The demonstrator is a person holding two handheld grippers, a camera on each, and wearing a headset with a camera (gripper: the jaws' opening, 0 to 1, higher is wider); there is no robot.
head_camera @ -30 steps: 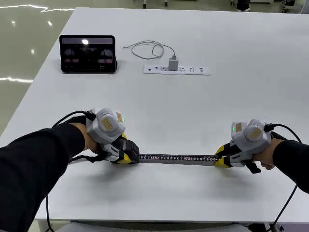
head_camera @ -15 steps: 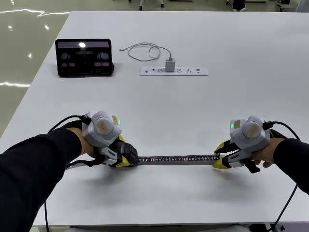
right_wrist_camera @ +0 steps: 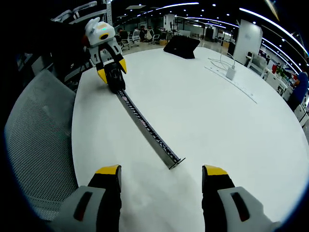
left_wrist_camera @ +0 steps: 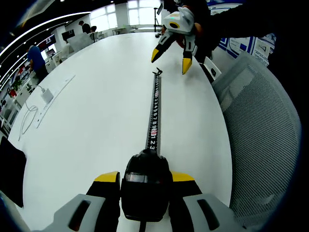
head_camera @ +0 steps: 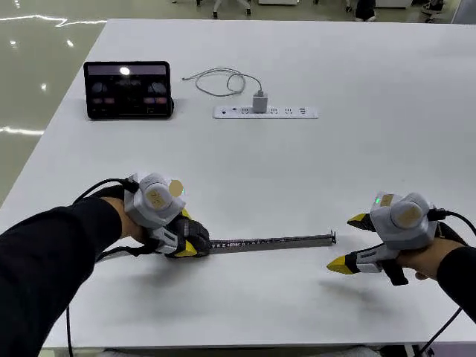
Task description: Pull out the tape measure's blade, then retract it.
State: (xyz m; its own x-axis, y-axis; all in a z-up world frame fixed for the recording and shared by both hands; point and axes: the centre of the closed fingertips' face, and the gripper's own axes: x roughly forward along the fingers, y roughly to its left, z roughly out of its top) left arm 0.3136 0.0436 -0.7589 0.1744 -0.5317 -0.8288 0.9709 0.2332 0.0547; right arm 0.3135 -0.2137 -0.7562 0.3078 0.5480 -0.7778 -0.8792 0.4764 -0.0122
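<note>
The room is bright, lit evenly from above. Long ceiling lamps (right_wrist_camera: 181, 6) show as white streaks in the right gripper view, and windows (left_wrist_camera: 130, 9) glow at the far end in the left gripper view. The white table (head_camera: 297, 67) is evenly lit; soft grey shadows lie under the left gripper (head_camera: 187, 234) and the right gripper (head_camera: 346, 242) near its front edge. The polished floor (head_camera: 30, 82) beside the left edge carries sharp white reflections, and the tablet (head_camera: 128, 89) mirrors one lamp. The head view is sharp. Both gripper views bend strongly toward their edges.
</note>
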